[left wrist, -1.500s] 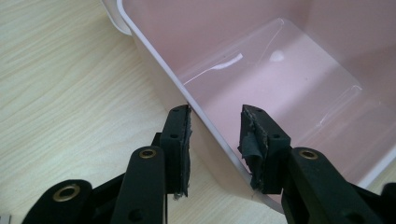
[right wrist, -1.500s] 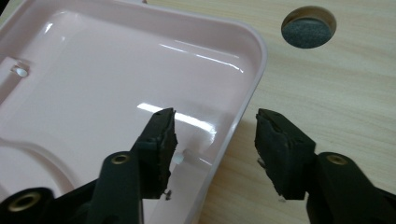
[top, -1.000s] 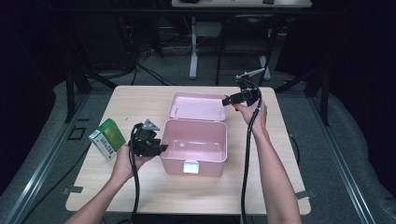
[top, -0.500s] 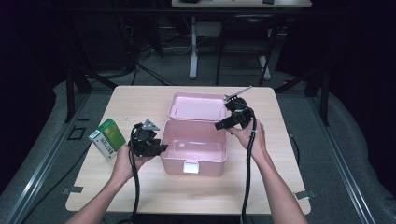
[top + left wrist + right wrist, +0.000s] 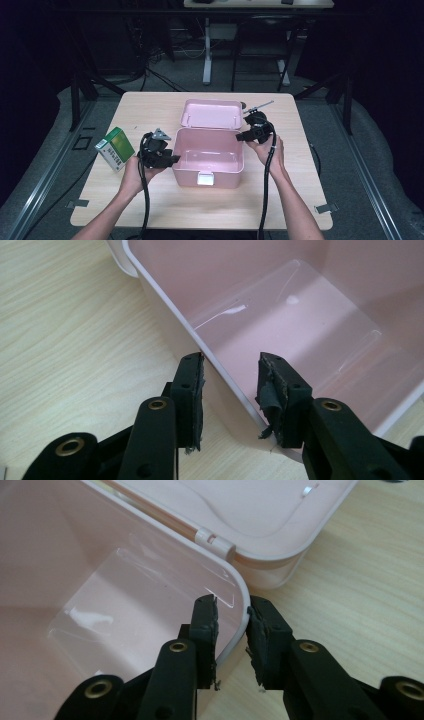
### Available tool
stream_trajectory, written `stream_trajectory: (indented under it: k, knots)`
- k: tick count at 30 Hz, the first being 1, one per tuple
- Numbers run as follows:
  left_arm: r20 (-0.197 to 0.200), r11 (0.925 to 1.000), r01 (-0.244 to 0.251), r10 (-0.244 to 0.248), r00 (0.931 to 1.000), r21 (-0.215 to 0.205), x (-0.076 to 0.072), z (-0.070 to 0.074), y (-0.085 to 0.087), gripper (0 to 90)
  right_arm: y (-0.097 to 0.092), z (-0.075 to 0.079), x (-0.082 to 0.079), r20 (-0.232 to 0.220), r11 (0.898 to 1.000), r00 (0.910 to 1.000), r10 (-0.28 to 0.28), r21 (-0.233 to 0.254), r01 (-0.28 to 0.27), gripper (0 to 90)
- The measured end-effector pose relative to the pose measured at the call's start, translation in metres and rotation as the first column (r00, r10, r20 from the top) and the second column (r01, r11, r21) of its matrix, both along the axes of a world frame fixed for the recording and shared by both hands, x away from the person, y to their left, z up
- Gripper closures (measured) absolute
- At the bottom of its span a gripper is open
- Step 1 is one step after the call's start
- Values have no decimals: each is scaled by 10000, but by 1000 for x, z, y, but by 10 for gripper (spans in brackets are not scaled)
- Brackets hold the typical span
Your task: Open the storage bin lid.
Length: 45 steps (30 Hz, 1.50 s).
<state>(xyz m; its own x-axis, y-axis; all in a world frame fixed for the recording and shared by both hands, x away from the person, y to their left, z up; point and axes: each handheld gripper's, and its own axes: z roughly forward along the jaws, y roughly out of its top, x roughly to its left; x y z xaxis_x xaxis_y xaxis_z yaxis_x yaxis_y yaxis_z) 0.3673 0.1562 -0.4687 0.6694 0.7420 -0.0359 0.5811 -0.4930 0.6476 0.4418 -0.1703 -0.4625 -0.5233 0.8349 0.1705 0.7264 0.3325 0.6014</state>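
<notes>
Your right gripper (image 5: 231, 630) has come in from the bench's far right and its jaws have just been closing, now pinching the right wall of the open pink storage box (image 5: 209, 155) at mid-bench; your left gripper (image 5: 230, 390) pinches the left wall; both walls gripped, it looks ready to lift.

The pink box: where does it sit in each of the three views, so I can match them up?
High view: the pink box stands open at the table's middle, lid laid back behind it.
Left gripper view: its wall and floor run from top left to lower right.
Right gripper view: its inside fills the left, lid at top.
Shared landmark: the box's white rim.
</notes>
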Motion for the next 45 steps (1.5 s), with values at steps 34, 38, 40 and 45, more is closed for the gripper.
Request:
stream_trajectory:
  k: [34, 38, 40, 45]
  knots:
    - [-249, 9958, 845, -854, 9960, -365, 1, 22, 13, 254, -8, 8, -4, 427, 9984, 9991, 8, 559, -32, 377]
    - [-234, 9959, 887, -891, 9957, -198, 1, 30, 22, 150, -16, 18, -15, 621, 9976, 9981, 35, 688, -78, 255]
    - [-217, 9956, 932, -934, 9954, -74, 2, 33, 25, 129, -20, 23, -23, 808, 9981, 9967, -16, 621, -34, 204]
    - [-254, 9950, 960, -954, 9951, 256, 2, 42, 35, 33, -34, 30, -45, 885, 9992, 9959, -204, 352, 174, 141]
